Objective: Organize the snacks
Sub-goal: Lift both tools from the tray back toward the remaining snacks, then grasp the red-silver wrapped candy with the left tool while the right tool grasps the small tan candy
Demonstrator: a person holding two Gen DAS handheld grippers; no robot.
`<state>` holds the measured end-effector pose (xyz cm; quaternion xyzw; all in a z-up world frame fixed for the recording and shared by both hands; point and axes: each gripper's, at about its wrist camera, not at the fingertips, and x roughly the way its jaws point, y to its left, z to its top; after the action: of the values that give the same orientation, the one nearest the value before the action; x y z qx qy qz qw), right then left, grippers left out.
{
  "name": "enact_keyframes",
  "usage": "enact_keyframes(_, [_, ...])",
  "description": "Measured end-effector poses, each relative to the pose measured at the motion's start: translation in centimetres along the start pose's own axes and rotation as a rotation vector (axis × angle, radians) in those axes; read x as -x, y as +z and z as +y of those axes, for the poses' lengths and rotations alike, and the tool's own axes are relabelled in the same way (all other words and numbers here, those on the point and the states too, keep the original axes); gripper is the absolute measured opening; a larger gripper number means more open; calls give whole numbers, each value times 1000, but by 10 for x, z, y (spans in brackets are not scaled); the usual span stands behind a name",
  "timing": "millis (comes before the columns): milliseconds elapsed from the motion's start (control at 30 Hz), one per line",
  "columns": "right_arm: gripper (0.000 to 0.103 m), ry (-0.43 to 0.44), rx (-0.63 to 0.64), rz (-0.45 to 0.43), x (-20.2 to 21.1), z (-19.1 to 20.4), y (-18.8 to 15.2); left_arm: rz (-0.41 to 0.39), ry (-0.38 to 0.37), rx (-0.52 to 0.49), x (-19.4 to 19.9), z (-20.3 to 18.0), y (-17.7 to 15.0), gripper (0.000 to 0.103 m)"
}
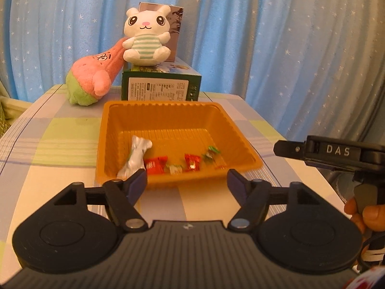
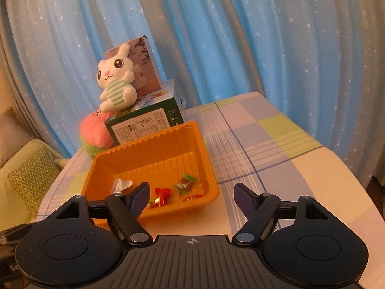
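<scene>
An orange plastic tray stands on the checked tablecloth. Inside it lie a silver-white wrapped snack, red candies and a green-wrapped candy. My left gripper is open just in front of the tray's near wall, nothing between its fingers. My right gripper is open at the tray's near right corner, also holding nothing; its black body shows at the right of the left wrist view, with a hand below it.
Behind the tray stands a green box with a white bunny plush and a brown box on top. A pink and green plush leans beside it. Blue curtains hang behind; a cushioned sofa is left.
</scene>
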<state>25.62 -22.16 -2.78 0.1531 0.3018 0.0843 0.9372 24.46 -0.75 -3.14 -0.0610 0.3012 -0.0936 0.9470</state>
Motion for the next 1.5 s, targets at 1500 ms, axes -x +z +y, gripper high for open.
enact_keyframes(1500, [78, -26, 34, 131, 128, -8, -156, 97, 112, 124, 139, 14, -121, 91])
